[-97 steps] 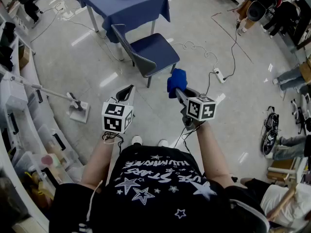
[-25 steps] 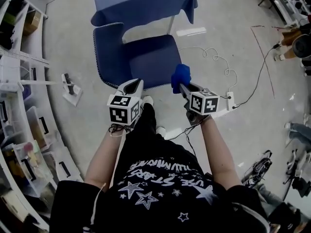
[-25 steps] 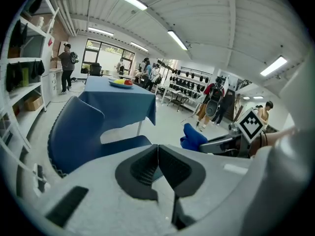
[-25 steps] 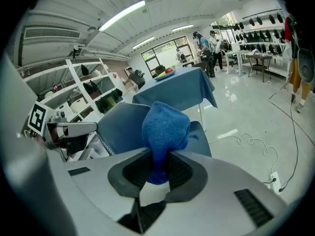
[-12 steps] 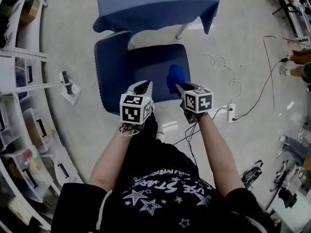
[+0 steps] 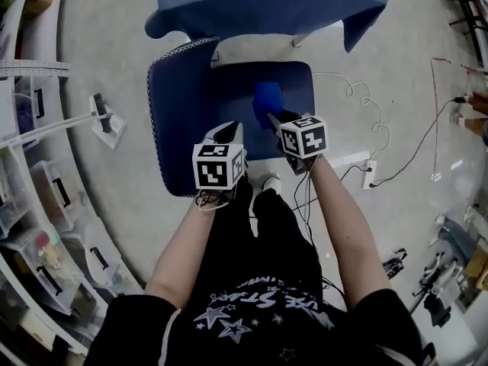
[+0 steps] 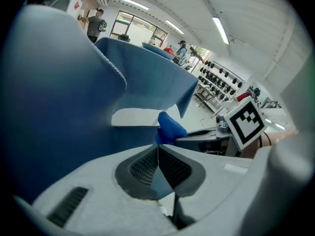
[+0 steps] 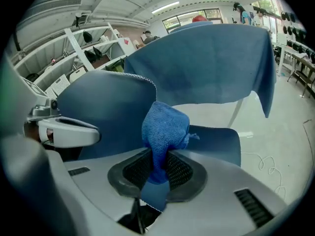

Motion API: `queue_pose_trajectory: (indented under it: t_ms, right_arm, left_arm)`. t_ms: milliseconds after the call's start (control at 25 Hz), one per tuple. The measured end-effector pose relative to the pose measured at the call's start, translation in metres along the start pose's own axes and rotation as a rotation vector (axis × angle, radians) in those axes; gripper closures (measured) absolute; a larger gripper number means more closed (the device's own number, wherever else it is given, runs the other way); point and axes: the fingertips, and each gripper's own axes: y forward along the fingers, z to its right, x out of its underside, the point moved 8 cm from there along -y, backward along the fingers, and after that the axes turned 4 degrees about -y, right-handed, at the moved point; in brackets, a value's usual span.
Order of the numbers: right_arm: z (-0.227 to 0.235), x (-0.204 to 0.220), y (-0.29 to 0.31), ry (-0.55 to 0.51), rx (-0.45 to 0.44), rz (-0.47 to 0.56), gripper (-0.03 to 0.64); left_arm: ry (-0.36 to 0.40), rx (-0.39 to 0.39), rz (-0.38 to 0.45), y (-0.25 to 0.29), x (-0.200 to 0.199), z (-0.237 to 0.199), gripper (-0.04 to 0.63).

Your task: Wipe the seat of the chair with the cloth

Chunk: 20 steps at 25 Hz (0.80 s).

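A dark blue chair stands in front of me, its seat [image 6: 229, 97] facing up and its backrest [image 6: 164, 120] toward the left of the head view. My right gripper [image 6: 268, 119] is shut on a bunched blue cloth [image 6: 268, 97] and holds it over the middle of the seat; whether the cloth touches the seat cannot be told. In the right gripper view the cloth [image 8: 163, 132] bulges out between the jaws, with the chair seat [image 8: 216, 141] behind it. My left gripper [image 6: 227, 133] hovers over the seat's near edge, shut with nothing between its jaws [image 7: 158, 149].
A table under a blue tablecloth [image 6: 263, 2] stands just beyond the chair. A long-handled floor tool [image 6: 103, 117] lies left of it beside white shelving [image 6: 30, 204]. A power strip [image 6: 369, 174] and loose cables trail on the floor at the right.
I have walked up to the chair over the earlier frames. Both grippers have moved forward over the seat, the right one carrying the cloth from the seat's near edge to its middle.
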Motion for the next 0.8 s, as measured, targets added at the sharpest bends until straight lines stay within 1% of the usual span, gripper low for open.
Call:
queue_pose_trajectory:
  t_ms: [200, 360, 520, 800]
  right_arm:
    - [0.014, 0.0, 0.044, -0.044, -0.027, -0.025, 0.548]
    - [0.023, -0.001, 0.083, -0.07, -0.069, -0.026, 0.548]
    - [0.032, -0.002, 0.116, -0.062, -0.089, -0.012, 0.548]
    - [0.032, -0.006, 0.165, -0.027, -0.172, 0.006, 0.548]
  left_arm:
    - [-0.056, -0.035, -0.032, 0.027, 0.007, -0.013, 0.575]
    - [-0.104, -0.089, -0.031, 0.047, 0.011, -0.024, 0.575]
    - [-0.127, -0.126, -0.045, 0.067, 0.018, -0.029, 0.575]
    - [-0.156, -0.175, -0.081, 0.085, 0.036, -0.036, 0.575]
